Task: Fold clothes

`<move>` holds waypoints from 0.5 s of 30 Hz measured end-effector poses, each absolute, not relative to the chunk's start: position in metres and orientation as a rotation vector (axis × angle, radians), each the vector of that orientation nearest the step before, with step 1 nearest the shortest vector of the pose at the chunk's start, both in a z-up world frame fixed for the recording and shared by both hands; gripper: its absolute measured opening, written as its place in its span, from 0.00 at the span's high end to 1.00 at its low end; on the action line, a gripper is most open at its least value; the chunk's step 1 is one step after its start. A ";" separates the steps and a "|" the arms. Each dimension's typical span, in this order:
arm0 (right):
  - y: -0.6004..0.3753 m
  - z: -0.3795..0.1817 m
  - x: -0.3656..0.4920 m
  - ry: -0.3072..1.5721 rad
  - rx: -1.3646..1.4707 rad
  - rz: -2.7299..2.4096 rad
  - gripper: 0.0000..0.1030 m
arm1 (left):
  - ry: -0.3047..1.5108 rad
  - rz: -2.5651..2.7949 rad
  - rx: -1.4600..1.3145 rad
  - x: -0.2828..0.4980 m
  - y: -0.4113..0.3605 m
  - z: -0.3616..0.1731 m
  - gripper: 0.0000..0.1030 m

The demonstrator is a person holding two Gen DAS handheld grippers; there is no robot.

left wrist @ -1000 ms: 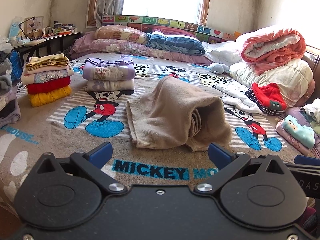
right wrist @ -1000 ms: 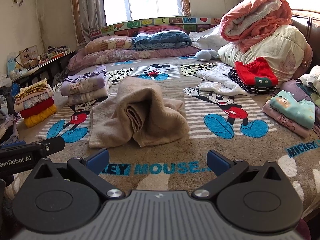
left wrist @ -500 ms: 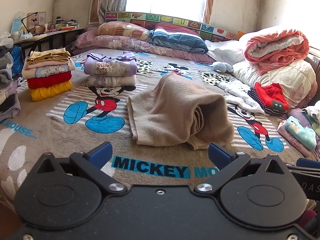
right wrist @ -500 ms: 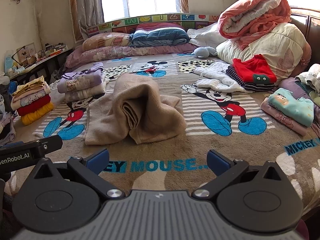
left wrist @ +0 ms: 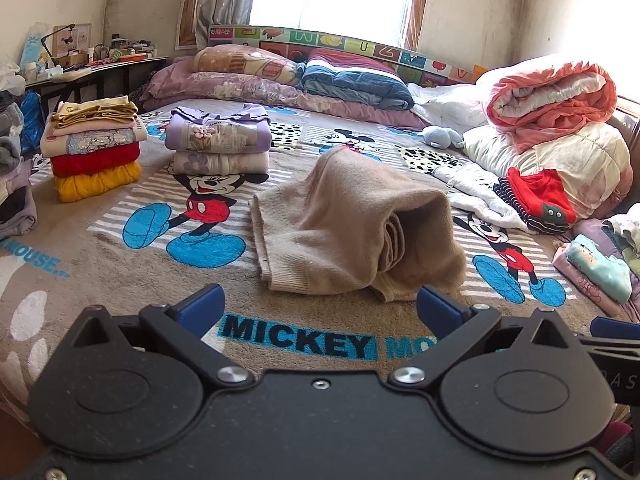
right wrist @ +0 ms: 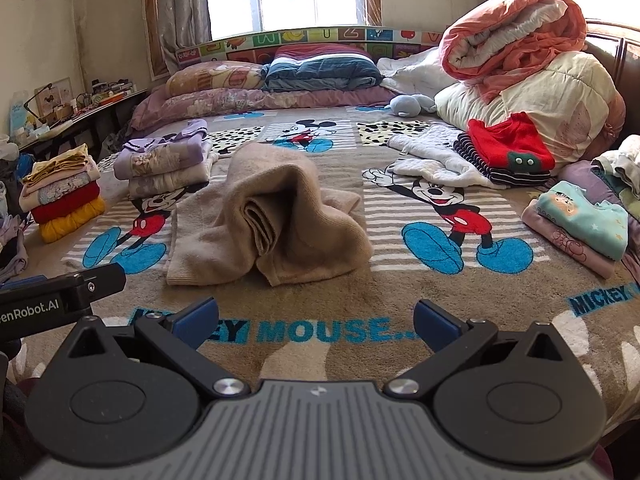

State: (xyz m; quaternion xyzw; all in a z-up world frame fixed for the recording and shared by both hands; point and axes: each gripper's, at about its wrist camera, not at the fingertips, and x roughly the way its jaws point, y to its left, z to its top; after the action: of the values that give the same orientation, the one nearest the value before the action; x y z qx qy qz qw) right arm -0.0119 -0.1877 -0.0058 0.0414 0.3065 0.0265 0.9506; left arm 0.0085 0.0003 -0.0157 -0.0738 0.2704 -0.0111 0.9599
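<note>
A beige sweater lies in a loose, humped heap near the middle of the bed, on a brown Mickey Mouse blanket, with one flat end spread toward the left and a rolled fold showing at its near side. Both pairs of tongs hang above the near edge of the bed, short of the sweater and not touching it: the left tongs stand wide open with nothing between their blue pads, and the right tongs are likewise spread wide and empty. The two sit side by side, and part of the left tool shows at the left edge of the right wrist view. Behind the sweater to the left is a folded purple and cream stack, and further left, near the bed's edge, a taller stack with yellow at the bottom, red above it and paler pieces on top. To the right lie a white garment, a red piece on striped cloth, and a folded mint and pink pile. Rolled quilts are heaped at the far right, and pillows line the headboard under the window. A cluttered worktop stands against the left wall.
</note>
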 end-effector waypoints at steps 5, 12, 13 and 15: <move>-0.188 -0.008 -0.011 0.628 0.084 0.055 0.00 | 0.545 -0.023 -0.156 0.009 0.001 -0.017 0.00; -0.189 -0.011 -0.008 0.636 0.092 0.058 0.00 | 0.540 -0.021 -0.163 0.012 0.002 -0.021 0.00; -0.189 -0.012 -0.007 0.638 0.094 0.059 0.00 | 0.540 -0.021 -0.165 0.012 0.003 -0.021 0.00; -0.190 -0.014 -0.005 0.641 0.097 0.061 0.00 | 0.540 -0.021 -0.170 0.013 0.003 -0.023 0.00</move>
State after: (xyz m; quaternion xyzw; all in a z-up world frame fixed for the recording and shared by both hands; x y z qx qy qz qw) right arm -0.0055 -0.1896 -0.0136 0.0478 0.3151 0.0300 0.9474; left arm 0.0130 0.0028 -0.0227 -0.0839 0.2664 -0.0106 0.9601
